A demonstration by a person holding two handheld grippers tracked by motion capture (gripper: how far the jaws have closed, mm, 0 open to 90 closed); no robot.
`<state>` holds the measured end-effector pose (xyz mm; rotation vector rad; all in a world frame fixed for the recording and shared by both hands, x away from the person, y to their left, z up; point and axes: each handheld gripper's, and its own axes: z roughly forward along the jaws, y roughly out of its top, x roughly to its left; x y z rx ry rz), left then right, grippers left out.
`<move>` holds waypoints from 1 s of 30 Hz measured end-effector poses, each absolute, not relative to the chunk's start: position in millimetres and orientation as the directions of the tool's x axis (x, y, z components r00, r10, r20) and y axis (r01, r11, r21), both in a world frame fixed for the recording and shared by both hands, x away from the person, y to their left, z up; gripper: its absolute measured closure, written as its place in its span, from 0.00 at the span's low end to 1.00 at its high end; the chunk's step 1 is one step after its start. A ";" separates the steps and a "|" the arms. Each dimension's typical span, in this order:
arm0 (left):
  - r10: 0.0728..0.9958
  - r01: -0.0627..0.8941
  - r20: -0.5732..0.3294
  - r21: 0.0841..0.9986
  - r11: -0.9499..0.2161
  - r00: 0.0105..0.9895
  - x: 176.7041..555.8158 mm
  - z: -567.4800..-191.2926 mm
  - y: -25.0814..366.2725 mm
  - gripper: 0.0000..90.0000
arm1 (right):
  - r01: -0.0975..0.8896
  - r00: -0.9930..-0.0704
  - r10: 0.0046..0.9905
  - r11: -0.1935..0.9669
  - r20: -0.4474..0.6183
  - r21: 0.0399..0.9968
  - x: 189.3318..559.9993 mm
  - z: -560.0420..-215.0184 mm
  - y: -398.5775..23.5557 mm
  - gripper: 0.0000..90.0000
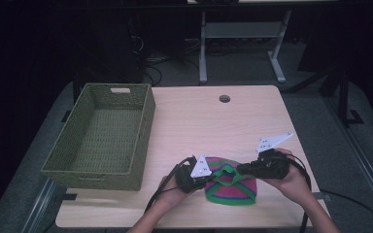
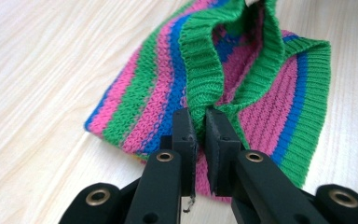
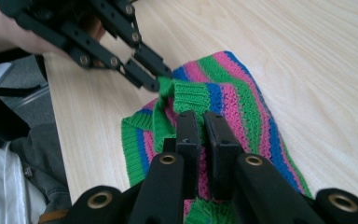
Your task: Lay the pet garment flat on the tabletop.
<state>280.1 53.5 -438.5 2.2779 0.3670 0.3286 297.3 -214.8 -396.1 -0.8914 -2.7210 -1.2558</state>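
A striped knit hat in green, pink and blue lies on the pale wooden table, near its front edge at about five o'clock from the table's middle. The left gripper sits at the hat's nine o'clock side and the right gripper at its two o'clock side, each held in one of the person's hands.

In the left gripper view the two black jaws are clamped on a fold of the green ribbed cuff, which rises from between the pads toward twelve o'clock while the striped body of the hat spreads flat on the wood behind it. In the right gripper view that gripper's jaws are likewise pressed together on the knit fabric (the pinched part is mostly hidden between the pads), and the left gripper reaches in from eleven o'clock, nipping the green cuff and pulling it up off the table.

A woven green basket stands on the table at nine o'clock from the hat, well apart from it.
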 end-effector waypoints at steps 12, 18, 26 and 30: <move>0.381 0.145 0.136 0.770 -0.622 0.915 268.9 -417.8 75.4 0.93 | 0.463 -0.863 0.456 0.542 0.217 0.701 284.2 -390.6 -204.5 0.94; 0.405 0.140 0.145 0.791 -0.596 0.903 271.9 -403.0 82.4 0.93 | 0.439 -0.875 0.440 0.546 0.201 0.714 279.9 -380.0 -197.4 0.94; 0.424 0.164 0.124 0.797 -0.581 0.897 289.1 -394.7 81.6 0.93 | 0.442 -0.865 0.465 0.533 0.187 0.721 291.2 -373.0 -198.3 0.93; 0.450 0.210 0.084 0.798 -0.565 0.889 311.5 -393.3 76.9 0.93 | 0.463 -0.846 0.500 0.517 0.185 0.720 307.1 -372.0 -203.3 0.94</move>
